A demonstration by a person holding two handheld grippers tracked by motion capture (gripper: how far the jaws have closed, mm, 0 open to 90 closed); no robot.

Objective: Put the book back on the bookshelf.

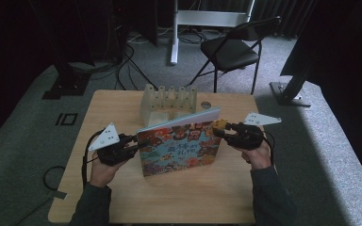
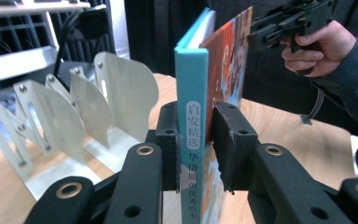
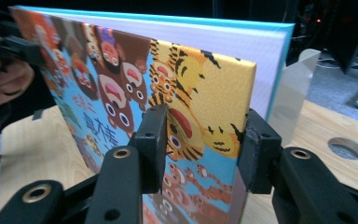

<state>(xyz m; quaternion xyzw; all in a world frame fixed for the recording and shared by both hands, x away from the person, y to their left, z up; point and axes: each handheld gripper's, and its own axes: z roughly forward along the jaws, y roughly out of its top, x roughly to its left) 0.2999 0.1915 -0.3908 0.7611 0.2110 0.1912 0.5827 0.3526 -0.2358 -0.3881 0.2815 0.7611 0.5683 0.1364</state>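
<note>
A picture book with a teal spine and a bright animal cover stands upright on its long edge on the wooden table. My left gripper is shut on the book's spine end. In the left gripper view both pads press the teal spine at my left gripper. My right gripper is at the book's upper right corner. In the right gripper view its jaws straddle the cover's free edge, standing wider than the book. The front cover gapes slightly from the pages.
A pale translucent divider rack stands just behind the book at the table's far edge, its plates close to the spine. A round hole sits in the tabletop beside it. A black folding chair stands beyond the table.
</note>
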